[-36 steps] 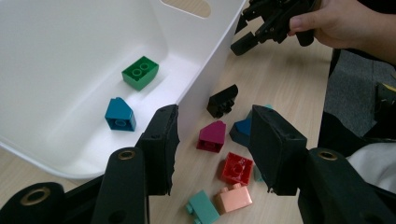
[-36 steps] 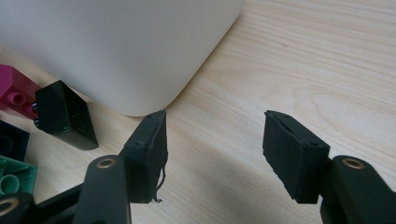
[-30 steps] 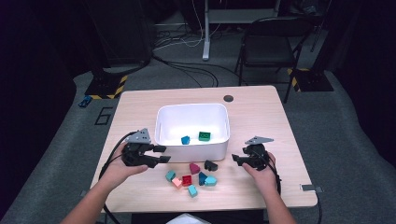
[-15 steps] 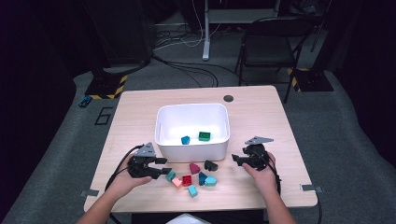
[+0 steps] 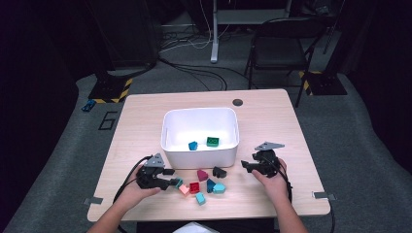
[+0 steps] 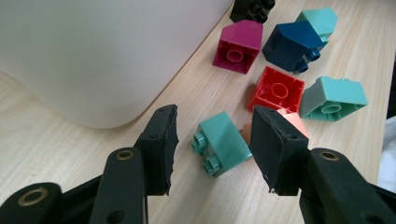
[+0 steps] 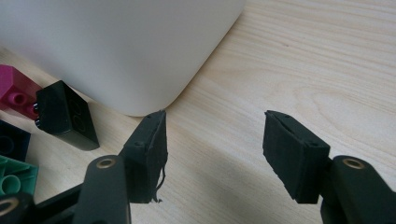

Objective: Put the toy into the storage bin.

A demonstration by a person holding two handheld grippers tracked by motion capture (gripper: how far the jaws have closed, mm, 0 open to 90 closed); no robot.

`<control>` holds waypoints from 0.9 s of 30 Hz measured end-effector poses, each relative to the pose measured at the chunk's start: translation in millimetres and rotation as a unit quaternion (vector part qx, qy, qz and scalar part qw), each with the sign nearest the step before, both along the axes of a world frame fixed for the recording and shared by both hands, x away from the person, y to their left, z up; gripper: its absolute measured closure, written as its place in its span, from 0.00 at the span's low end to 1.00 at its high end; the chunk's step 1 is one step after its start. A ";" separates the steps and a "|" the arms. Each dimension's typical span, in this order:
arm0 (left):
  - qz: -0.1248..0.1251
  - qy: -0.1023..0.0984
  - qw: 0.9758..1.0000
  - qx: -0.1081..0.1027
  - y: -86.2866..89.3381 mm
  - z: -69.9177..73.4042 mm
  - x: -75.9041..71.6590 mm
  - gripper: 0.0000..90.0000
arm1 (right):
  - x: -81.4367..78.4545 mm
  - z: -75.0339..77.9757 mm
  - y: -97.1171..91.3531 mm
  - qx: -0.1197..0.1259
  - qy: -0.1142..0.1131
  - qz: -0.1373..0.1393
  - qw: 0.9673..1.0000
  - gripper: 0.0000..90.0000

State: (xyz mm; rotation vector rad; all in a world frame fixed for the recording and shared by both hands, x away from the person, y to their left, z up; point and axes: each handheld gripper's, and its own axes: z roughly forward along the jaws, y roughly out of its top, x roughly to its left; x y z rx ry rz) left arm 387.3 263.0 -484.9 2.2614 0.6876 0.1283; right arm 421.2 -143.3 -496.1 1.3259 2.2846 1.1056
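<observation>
On a pale wooden table (image 5: 272, 116), a white bin (image 5: 200, 156) sits mid-table with bare wood to its left, right and behind, while the strip between its near wall and the table's front edge is crowded with small bricks. The left gripper (image 6: 212, 149) is low over that strip, its jaws apart and just opened a little further, with a teal brick (image 6: 222, 142) lying between them, not pressed by either pad. Since a second ago, the left gripper has come down from beside the bin toward the bricks; the right gripper (image 7: 212, 156) has kept its place at the bin's right corner, jaws apart over bare wood. The teal brick lies on its side, long axis running across the gap between the pads, studs pointing toward the left jaw. A salmon brick (image 6: 292, 122) touches it behind, with a red brick (image 6: 276, 90) just beyond.
</observation>
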 end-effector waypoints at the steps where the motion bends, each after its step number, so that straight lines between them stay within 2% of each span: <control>1: 0.002 0.001 1.000 -0.002 -0.9 -1.7 -0.6 0.56 | 0.0 0.0 0.2 0.001 0.000 0.000 1.000 0.44; 3: -0.001 0.007 1.000 0.002 -2.4 -3.9 -1.7 0.56 | 0.7 -0.5 0.1 -0.001 -0.001 0.002 1.000 0.44; 11: -0.003 0.005 1.000 0.029 -5.5 -13.8 -3.2 0.60 | 0.3 -0.3 0.2 0.002 0.001 -0.001 1.000 0.44; 18: 0.011 0.013 0.999 0.031 -2.3 -19.4 0.1 0.65 | 0.9 -0.6 -0.2 -0.002 -0.001 0.004 1.000 0.43; 21: 0.011 0.002 0.999 0.039 -6.4 -22.3 0.1 0.66 | 0.6 -0.5 0.1 -0.001 0.000 0.003 1.000 0.43; 24: 0.006 0.006 0.999 0.043 -11.4 -24.0 0.4 0.68 | 1.0 -0.8 0.1 -0.002 0.000 0.004 1.000 0.43; 27: 0.003 0.001 0.999 0.046 -15.1 -25.2 0.4 0.73 | 0.6 -0.7 0.6 -0.002 0.001 0.003 1.000 0.43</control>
